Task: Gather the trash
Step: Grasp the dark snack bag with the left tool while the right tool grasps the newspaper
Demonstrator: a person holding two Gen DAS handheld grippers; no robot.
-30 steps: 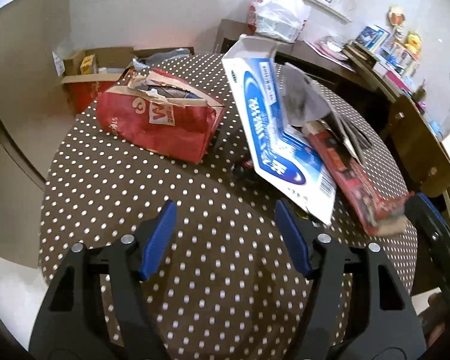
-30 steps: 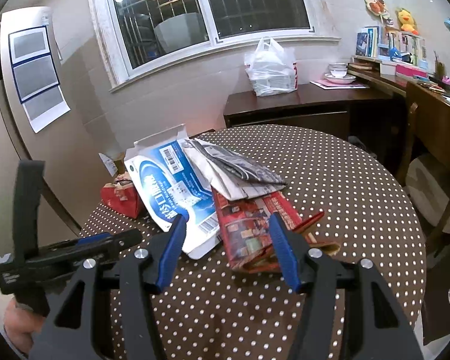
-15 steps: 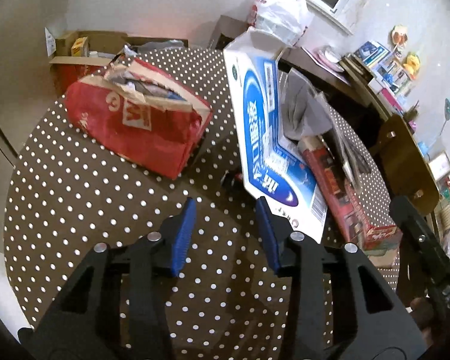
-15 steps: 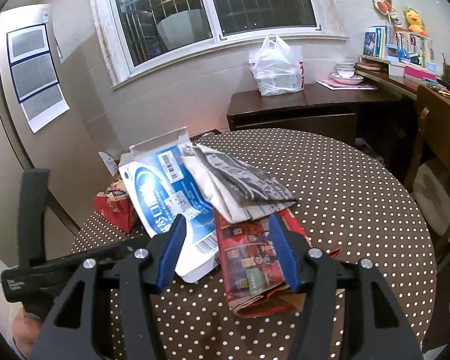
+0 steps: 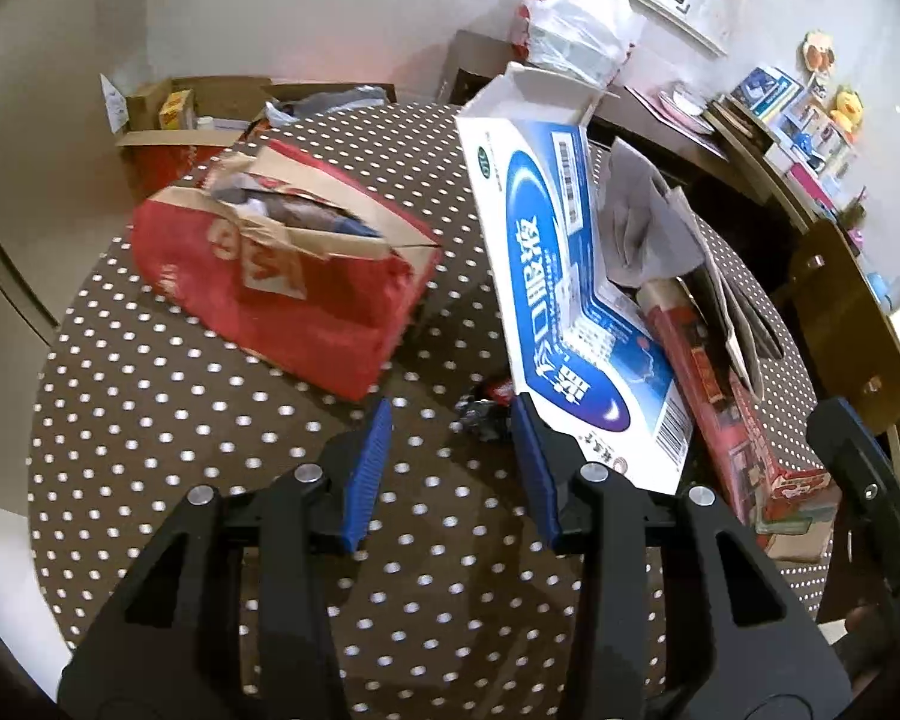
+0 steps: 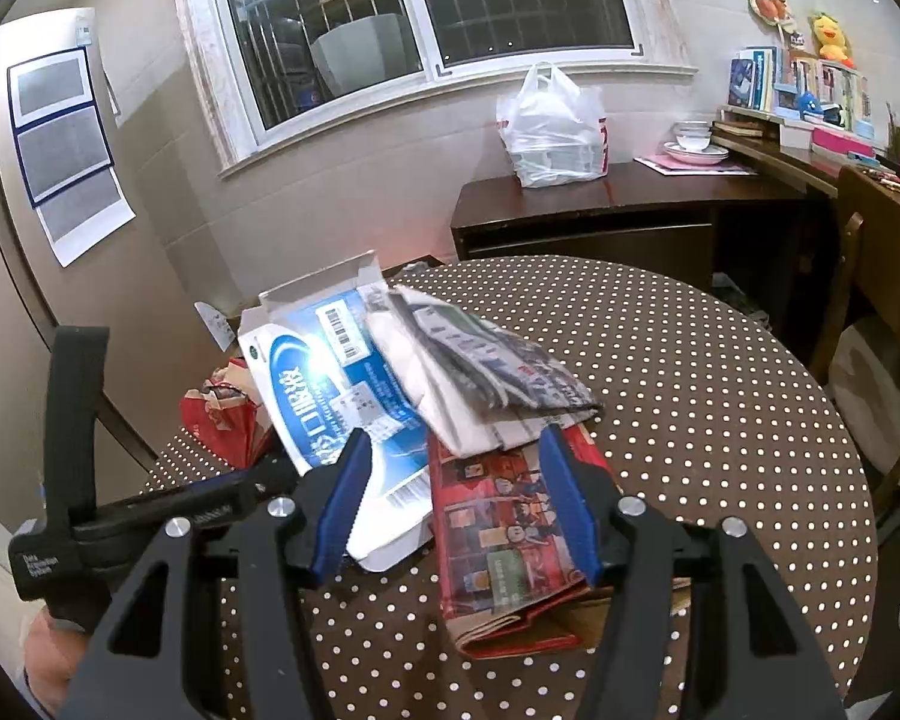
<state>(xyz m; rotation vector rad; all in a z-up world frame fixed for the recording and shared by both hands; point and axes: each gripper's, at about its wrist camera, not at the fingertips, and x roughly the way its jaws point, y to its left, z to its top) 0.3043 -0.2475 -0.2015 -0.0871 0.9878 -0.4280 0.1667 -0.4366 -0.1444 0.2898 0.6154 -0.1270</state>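
- The left gripper (image 5: 450,456) has its jaws partly open with nothing between them; only dotted table (image 5: 168,420) shows in the gap.
- A small dark wrapper (image 5: 480,411) lies on the table just ahead of the left jaws, close to the inner side of the right-hand blue pad.
- The blue and white box (image 5: 564,312) leans just beyond that same pad, its lower edge almost touching it. To the far side of the left-hand pad sits a torn red bag (image 5: 282,276), already stuffed with scraps.
- The right gripper (image 6: 456,504) also has its jaws open and empty. A red printed carton (image 6: 498,540) lies flat between and under them, with folded newspaper (image 6: 486,378) stacked on it just ahead.
- The task's trash is thus spread across the table in front of both pairs of jaws, with the red bag as the likely place for it.
- Risk: the wrapper is small and flat, so the left jaws could close above it and catch nothing, or push it away across the cloth.
- Risk: the right-hand pad may nudge the leaning box, which would probably topple onto the wrapper and hide it.
- Risk: if the right jaws bite only the carton, the loose newspaper on top could slide off, perhaps over the table edge.
- Risk: the two grippers work close together, so a careless sideways move might knock one against the other.
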